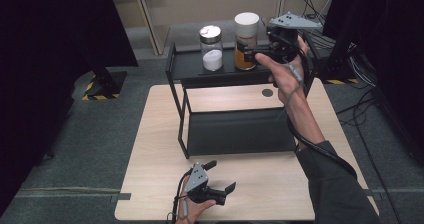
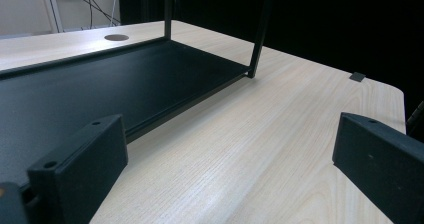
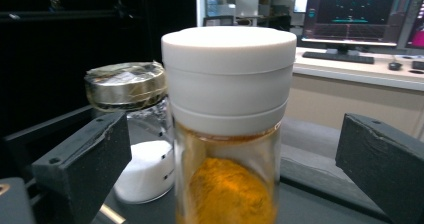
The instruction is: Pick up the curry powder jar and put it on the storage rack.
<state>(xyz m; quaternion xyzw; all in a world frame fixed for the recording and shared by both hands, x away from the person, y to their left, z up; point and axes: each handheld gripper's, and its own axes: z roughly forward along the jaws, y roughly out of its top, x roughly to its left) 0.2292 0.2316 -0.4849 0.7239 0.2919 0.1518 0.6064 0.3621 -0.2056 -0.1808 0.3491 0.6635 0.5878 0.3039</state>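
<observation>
1. The jar of orange powder (image 1: 246,40), glass with a tall white lid, stands upright on the top shelf of the black metal rack (image 1: 230,134), toward the shelf's right end.
2. In my right gripper view that same jar (image 3: 227,129) stands between my two black jaws, and there is clear space on both sides, so the jaws are spread and touch nothing.
3. From above, my right gripper (image 1: 255,48) is held up at shelf height by my right hand (image 1: 286,71), its jaws reaching toward the orange jar from the right.
4. A second jar (image 1: 211,49), glass with a shiny metal lid and white powder in its bottom, stands upright on the same shelf, just left of the orange one and apart from it.
5. In my right gripper view the white-powder jar (image 3: 135,134) sits behind and to the left of the orange jar.
6. My left gripper (image 1: 222,176) is low over the near edge of the wooden table (image 1: 155,149), held by my left hand (image 1: 192,206), in front of the rack.
7. Its jaws are spread wide with nothing between them; in my left gripper view bare tabletop (image 2: 260,149) lies between them, and the rack's lower shelf (image 2: 100,84) stretches away on the left.
</observation>
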